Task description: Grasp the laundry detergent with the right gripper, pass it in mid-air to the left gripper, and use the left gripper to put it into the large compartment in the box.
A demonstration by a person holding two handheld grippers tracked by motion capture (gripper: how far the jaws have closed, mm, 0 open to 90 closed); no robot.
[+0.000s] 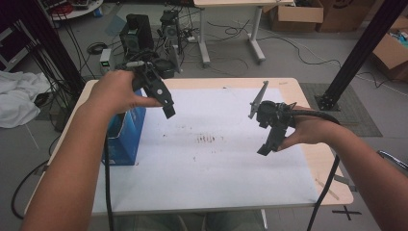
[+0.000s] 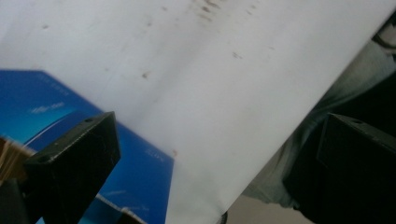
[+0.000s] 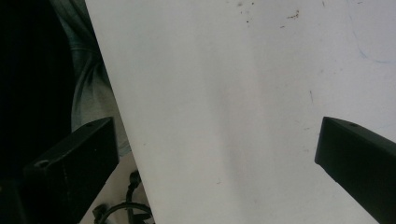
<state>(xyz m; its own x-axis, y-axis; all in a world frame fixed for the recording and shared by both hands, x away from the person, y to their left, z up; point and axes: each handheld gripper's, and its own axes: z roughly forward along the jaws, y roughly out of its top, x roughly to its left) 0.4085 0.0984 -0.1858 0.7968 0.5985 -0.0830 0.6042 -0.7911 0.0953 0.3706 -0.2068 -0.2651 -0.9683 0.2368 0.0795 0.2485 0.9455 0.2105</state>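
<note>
Pale lettering on blue box [image 2: 51, 105], too blurred to read; no other text legible.

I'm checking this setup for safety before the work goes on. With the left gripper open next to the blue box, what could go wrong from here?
1. The blue box stands at the table's left edge; a nudge from the open left gripper might tip it off.
2. The cable trailing from that gripper runs right past the box and could drag it.
3. The right gripper hangs open over the stained white sheet and might snag it.
</note>
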